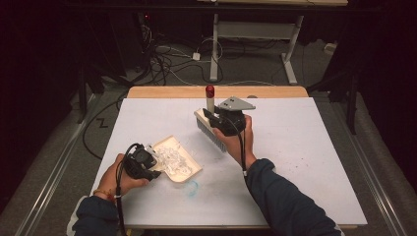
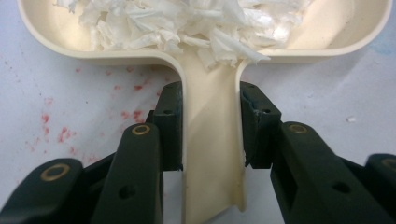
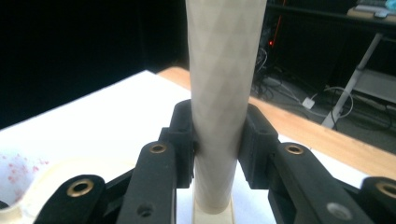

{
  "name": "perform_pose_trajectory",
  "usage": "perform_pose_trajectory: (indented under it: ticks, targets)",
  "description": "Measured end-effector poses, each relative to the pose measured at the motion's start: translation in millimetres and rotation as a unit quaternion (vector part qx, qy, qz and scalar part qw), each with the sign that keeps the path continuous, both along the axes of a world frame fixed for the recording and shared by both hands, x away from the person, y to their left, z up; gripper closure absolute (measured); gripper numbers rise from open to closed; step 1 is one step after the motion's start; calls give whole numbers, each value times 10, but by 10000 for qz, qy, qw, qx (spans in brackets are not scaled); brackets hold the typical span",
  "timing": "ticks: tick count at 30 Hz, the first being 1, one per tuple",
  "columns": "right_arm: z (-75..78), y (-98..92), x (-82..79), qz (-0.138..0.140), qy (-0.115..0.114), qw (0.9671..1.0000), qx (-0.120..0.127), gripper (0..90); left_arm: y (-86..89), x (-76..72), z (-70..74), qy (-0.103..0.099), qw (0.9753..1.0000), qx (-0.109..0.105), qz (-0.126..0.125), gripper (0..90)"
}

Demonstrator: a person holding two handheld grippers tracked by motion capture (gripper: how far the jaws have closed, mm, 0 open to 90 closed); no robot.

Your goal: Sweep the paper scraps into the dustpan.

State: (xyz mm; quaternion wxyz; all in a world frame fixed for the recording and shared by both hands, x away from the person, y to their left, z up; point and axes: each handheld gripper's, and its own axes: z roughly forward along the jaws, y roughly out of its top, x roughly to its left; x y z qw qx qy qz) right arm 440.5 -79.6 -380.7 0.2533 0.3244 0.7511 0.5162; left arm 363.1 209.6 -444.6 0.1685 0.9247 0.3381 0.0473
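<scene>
Gripping the flat, smooth cream plastic handle of a dustpan [image 2: 212,154] between 2 black jaws, the left gripper [image 2: 211,126] closed tight on both handle edges. Lying on the white table sheet [image 1: 295,147], at the near left, pan end pointed away toward the table's middle, rounded corners and a low raised rim. Heaped inside the pan, torn white paper scraps [image 2: 187,23], crumpled and glossy in places, one shred spilling into the handle channel. Speckling the sheet just beside the handle, faint red stains [image 2: 46,130].

Clamped on the round, pale handle of a brush [image 3: 224,93], the right gripper [image 3: 217,140], both matte black pads pressed against the cylinder; faceted diamond texture over the handle's surface. Standing upright near the table's middle in the high view, the same brush [image 1: 210,105], red cap on top, long flat head with a row of pale bristles below, well apart from the dustpan [image 1: 177,160]. Bordering the far table edge, a strip of bare wood [image 1: 172,92].
</scene>
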Motion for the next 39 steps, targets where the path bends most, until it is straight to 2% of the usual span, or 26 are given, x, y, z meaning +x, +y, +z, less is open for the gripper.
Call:
perform_pose_trajectory:
  ticks: [1, 4, 6, 12, 18, 26, 31, 35, 39]
  targets:
    - [-29, 10, 6, 3, 50, 10000, -21, 708, 3, -5, -1, -6, 10000, 4, 5, 632]
    - [-88, 62, 8, 63, 11, 9998, -172, 707, 19, -8, 11, 70, 10000, 52, -15, 633]
    - [-134, 119, -17, 238, 85, 9995, -166, 708, 48, -17, 18, 143, 9999, 14, 19, 633]
    - [-161, 248, -130, 436, 29, 9987, -250, 704, 83, -36, 9, 233, 9997, 21, 42, 633]
    - [-179, 305, -159, 555, 25, 9981, -260, 699, 74, -23, -10, 270, 9996, 36, 40, 633]
    - [-213, 416, -303, 881, 138, 9960, -69, 690, 68, -20, -21, 296, 9995, 35, 57, 633]
    - [-181, 514, -402, 1374, 174, 9903, 96, 707, 67, -19, -24, 296, 9995, 38, 52, 633]
    - [-142, 524, -436, 1464, 156, 9889, 183, 707, 65, -18, -28, 289, 9996, 55, 39, 633]
    - [-79, 491, -454, 1429, 52, 9896, 166, 707, 66, -19, -26, 281, 9996, 65, 27, 633]
